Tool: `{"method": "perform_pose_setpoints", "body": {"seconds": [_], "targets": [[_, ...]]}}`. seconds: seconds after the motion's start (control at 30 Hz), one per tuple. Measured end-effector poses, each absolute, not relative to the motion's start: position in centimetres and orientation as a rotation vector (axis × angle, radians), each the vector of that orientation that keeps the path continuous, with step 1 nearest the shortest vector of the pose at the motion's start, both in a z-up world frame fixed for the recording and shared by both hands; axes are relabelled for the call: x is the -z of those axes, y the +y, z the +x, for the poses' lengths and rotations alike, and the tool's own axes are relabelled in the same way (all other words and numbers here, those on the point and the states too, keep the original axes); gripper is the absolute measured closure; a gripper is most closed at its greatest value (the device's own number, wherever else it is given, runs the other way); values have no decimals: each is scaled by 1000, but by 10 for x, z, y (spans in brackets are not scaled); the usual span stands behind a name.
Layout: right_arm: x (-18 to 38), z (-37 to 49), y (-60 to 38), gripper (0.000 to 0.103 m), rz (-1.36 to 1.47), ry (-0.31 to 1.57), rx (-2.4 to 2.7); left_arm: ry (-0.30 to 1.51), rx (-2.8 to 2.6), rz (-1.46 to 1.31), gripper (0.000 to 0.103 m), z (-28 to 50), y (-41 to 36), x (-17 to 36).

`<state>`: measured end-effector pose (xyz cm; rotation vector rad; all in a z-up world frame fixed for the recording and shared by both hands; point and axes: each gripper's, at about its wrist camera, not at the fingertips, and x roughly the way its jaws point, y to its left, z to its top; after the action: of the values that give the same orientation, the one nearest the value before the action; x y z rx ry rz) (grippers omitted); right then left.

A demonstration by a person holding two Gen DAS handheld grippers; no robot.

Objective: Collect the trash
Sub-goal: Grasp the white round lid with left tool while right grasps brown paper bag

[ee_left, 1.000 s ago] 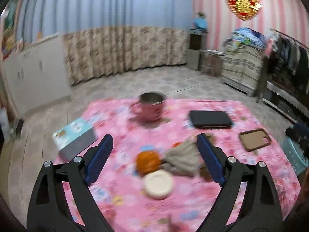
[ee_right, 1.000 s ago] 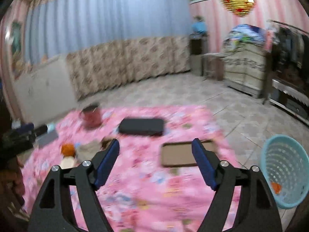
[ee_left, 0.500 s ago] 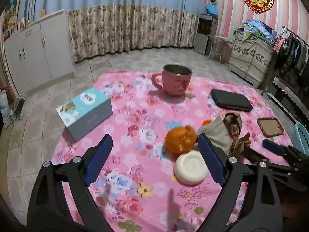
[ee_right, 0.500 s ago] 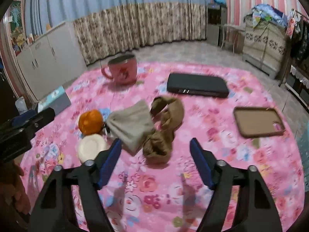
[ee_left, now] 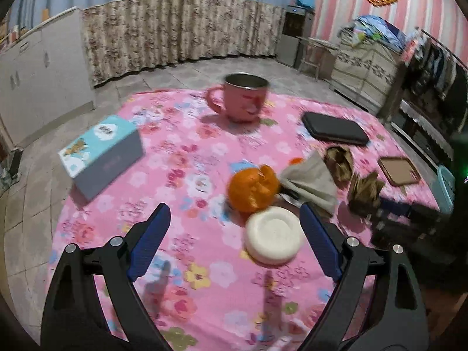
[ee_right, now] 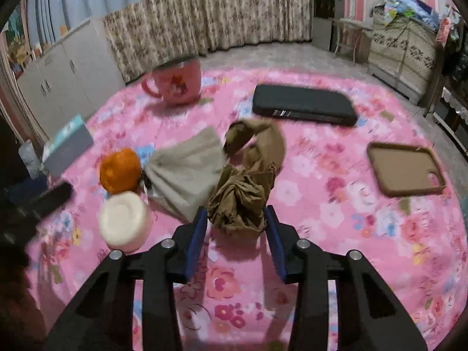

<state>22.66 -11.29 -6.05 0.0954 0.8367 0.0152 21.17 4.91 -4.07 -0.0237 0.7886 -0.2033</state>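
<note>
closing on the crumpled brown paper (ee_right: pixel 238 204), the right gripper (ee_right: pixel 235 219) fingers have just narrowed, touching it; light, crushable. left gripper (ee_left: pixel 234 225) wide, orange peel (ee_left: pixel 253 188) at twelve.

Two close, downward wrist views

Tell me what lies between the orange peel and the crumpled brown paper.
A grey-beige cloth pouch lies between the orange peel and the crumpled brown paper, touching both or nearly so. The right wrist view shows it best.
</note>
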Motion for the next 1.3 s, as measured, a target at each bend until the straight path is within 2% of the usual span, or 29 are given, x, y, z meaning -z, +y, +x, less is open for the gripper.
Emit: {"method": "perform_pose_setpoints", "body": {"seconds": [0.33, 0.53, 0.73, 1.3], "targets": [[42, 220, -160, 63, 213, 785, 24, 881, 226, 104, 16, 218, 3, 70], [41, 219, -163, 63, 223, 779, 19, 937, 184, 145, 23, 225, -2, 85], [37, 214, -172, 63, 231, 773, 22, 948, 212, 128, 43, 229, -3, 88], [25, 204, -182, 62, 212, 723, 17, 824, 249, 63, 43, 209, -2, 50]]}}
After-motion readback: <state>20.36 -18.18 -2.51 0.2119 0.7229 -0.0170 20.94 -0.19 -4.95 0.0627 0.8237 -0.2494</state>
